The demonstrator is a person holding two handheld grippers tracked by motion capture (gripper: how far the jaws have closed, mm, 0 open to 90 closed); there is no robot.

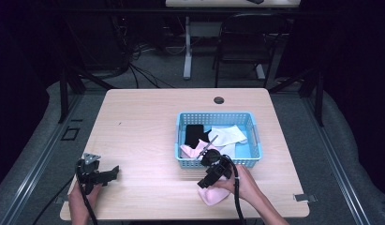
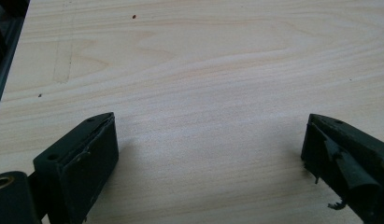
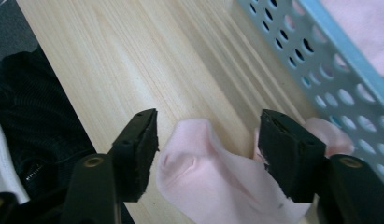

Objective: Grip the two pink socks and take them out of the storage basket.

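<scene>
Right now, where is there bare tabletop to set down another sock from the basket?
The widest bare stretch of the table runs left of the blue basket, from the far edge down to the left gripper. A narrow strip lies right of the basket. It is crowded at the basket's near wall, where the right gripper stands over the pink sock.

1. High view: checked the tabletop [image 1: 148, 122], the blue basket [image 1: 254, 133] and the cloths in it. No print, label, brand mark or numeral can be read on any of them.
2. Left gripper view: bare wood grain between the black jaws; no writing, no sticker, no number.
3. Right gripper view: the pink sock [image 3: 213, 186] and the basket wall carry no readable tag or logo.
4. Background of the high view: floor, chair and cables too dark and small to give any sign or lettering.
</scene>
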